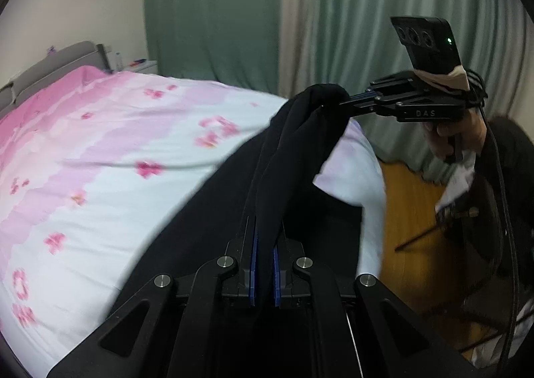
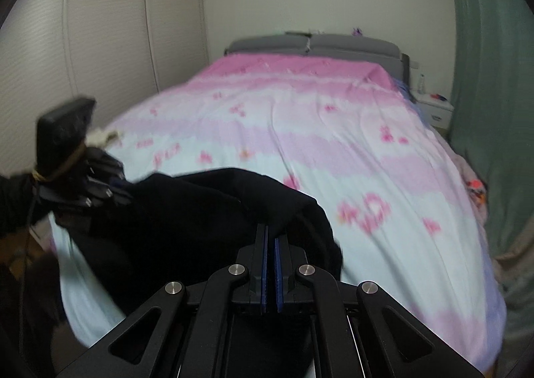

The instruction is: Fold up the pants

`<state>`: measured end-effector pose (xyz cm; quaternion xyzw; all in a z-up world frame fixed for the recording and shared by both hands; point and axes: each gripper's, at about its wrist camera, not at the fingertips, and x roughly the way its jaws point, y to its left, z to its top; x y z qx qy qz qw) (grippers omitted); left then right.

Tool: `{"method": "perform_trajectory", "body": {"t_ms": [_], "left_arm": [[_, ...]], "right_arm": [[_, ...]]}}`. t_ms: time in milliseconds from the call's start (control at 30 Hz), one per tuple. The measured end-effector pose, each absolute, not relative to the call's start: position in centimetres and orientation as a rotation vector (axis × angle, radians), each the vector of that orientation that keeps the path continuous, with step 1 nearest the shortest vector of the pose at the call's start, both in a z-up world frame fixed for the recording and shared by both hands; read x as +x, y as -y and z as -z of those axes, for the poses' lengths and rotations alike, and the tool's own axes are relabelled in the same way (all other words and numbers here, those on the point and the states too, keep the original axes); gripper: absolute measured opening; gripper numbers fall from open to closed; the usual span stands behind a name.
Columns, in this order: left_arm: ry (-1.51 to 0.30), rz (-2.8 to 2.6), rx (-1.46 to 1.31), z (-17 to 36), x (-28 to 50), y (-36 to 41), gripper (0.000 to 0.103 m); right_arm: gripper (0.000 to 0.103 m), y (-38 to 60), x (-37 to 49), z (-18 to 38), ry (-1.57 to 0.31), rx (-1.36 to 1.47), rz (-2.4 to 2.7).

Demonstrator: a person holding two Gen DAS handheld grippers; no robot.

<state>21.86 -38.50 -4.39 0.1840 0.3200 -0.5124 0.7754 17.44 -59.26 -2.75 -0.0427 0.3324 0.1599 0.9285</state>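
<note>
Both grippers pinch black pants (image 1: 293, 151) lifted off foot of bed (image 1: 100, 177): left gripper (image 1: 263, 244) clamps one bunched edge, right gripper (image 1: 337, 101) other. Keep edge taut and level between grips, lay cloth flat on floral duvet, avoid twist.

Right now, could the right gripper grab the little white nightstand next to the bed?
Probably not. The right gripper is shut on the black pants at the near end of the bed, and the white nightstand stands far off by the headboard, with the whole bed between.
</note>
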Motion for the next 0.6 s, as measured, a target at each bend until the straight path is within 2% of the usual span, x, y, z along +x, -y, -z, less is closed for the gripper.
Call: {"method": "perform_trajectory", "body": {"t_ms": [133, 233, 600], "left_arm": [[-0.753, 1.13, 0.415, 8.6, 18.5, 39.9, 0.009], [-0.757, 1.109, 0.455, 11.8, 16.7, 40.8, 0.009], [-0.765, 1.052, 0.468, 17.4, 15.1, 41.3, 0.01]], "right_arm": [[0.004, 60.0, 13.0, 7.3, -0.757, -0.095, -0.285], [0.005, 61.5, 11.1, 10.9, -0.782, 0.004, -0.273], [0.008, 62.2, 8.9, 19.1, -0.86, 0.117, -0.129]]}}
